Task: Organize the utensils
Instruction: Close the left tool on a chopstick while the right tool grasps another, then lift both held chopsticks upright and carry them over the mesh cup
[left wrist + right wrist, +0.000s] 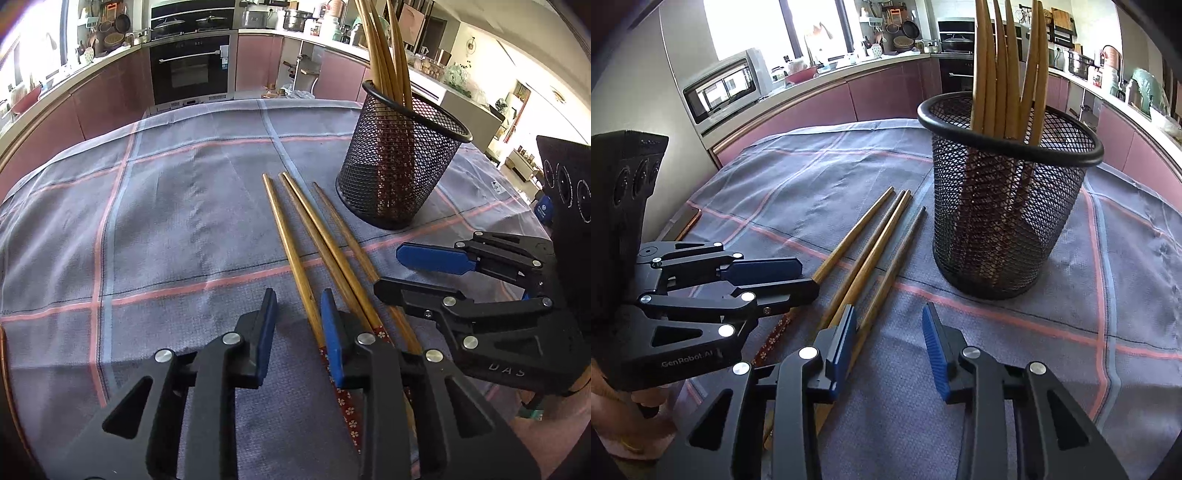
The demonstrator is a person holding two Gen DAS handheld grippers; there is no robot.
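Four chopsticks (314,243) lie beside a mesh cup (399,162) on the tabletop (147,221); left tongs (299,332) and right tongs (890,343) both gape, empty.

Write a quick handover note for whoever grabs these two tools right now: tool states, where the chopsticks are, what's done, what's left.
Left tool: open, nothing between the jaws; its right finger sits beside the loose chopsticks.
Right tool: open, empty; its left finger lies against the same bundle.
Four loose brown wooden chopsticks lie side by side on the grey checked tablecloth, near the black wire mesh cup.
Done: several wooden chopsticks already stand in the cup.
Left: pick up the four on the cloth and stand them in the cup. Neither tool holds one yet.
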